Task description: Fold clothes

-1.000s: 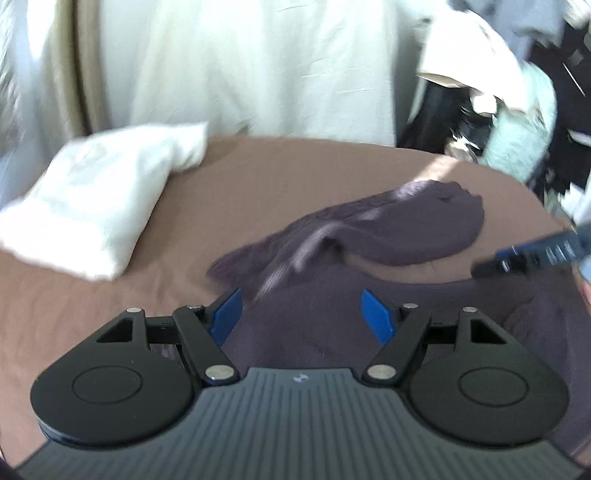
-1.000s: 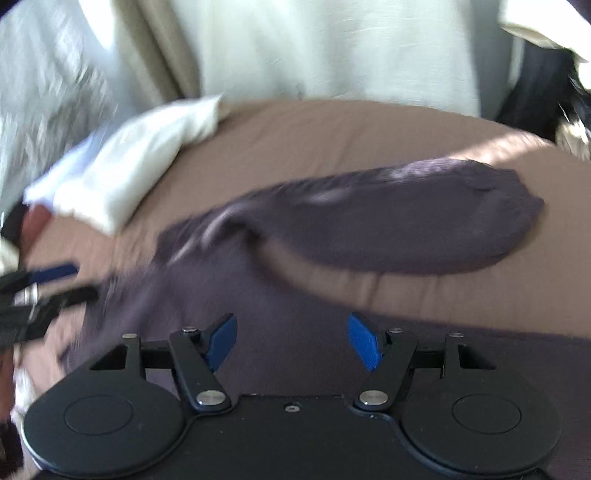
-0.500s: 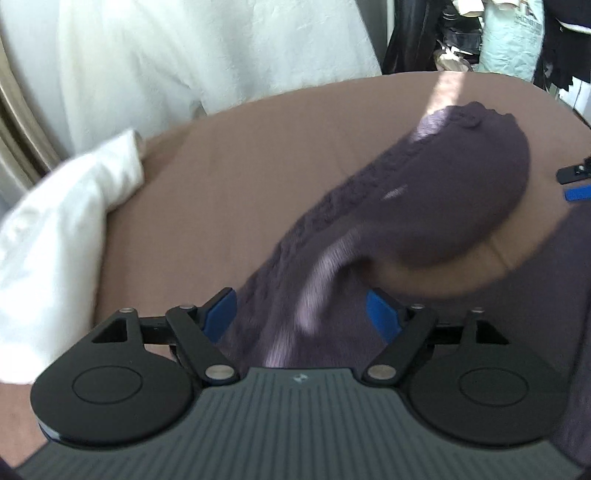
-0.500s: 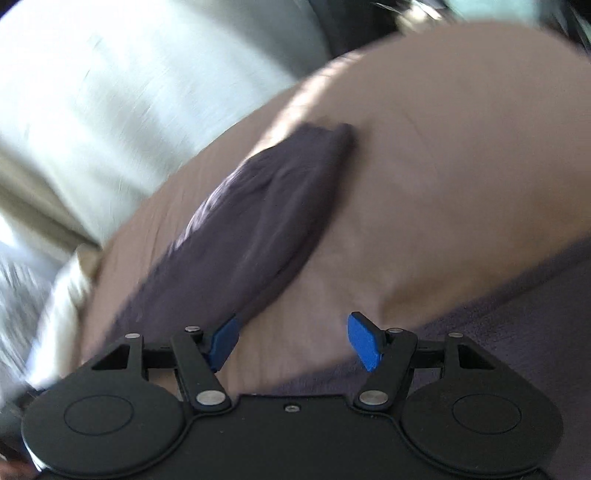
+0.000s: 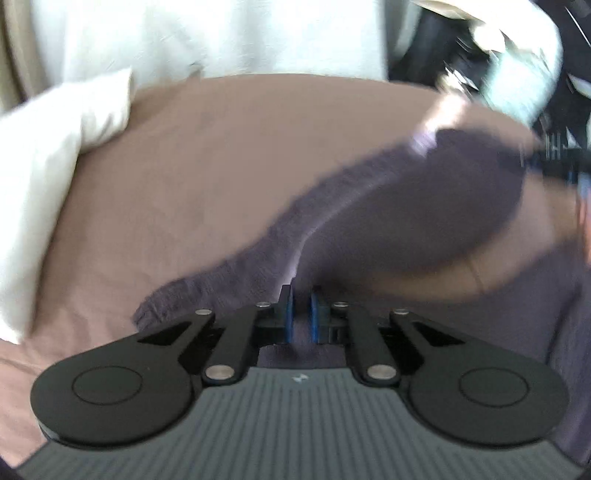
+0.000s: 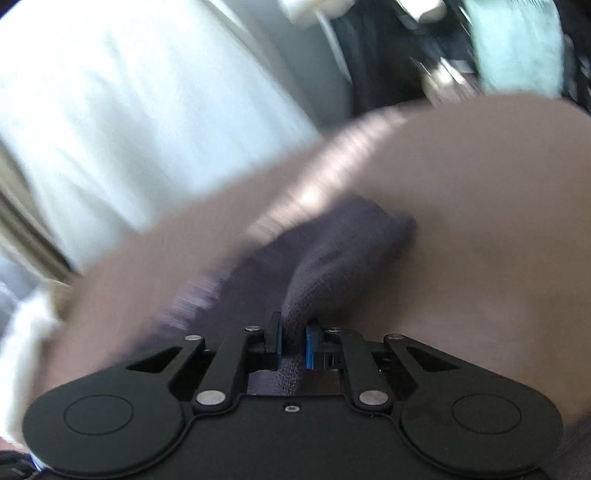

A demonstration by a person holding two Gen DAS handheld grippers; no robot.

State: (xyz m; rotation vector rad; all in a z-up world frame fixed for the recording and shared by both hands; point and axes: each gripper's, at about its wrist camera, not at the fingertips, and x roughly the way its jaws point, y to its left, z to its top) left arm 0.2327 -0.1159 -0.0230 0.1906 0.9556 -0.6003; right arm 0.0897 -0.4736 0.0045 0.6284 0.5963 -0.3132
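Note:
A dark purple knit sweater (image 5: 424,206) lies on a brown sheet (image 5: 207,177), one sleeve stretched across it. My left gripper (image 5: 300,314) sits low over the sleeve near the sweater's body; its jaws are closing, and purple knit fills the narrow gap between the blue pads (image 5: 289,314). In the right wrist view the same sweater (image 6: 343,251) bunches up into my right gripper (image 6: 293,334), whose jaws are closing on a raised fold that its pads (image 6: 311,345) pinch. The right gripper (image 5: 554,162) also shows as a dark blur at the far right of the left wrist view.
A white pillow (image 5: 55,155) lies on the sheet at the left. Pale cloth (image 5: 221,33) hangs behind the bed, also seen as pale cloth (image 6: 129,110) in the right wrist view. Dark clutter and a light bag (image 5: 524,85) stand at the back right.
Both grippers dropped toward the sweater and went from wide open to nearly shut, each with purple knit between its pads. The right view swung round and now looks along the sleeve.

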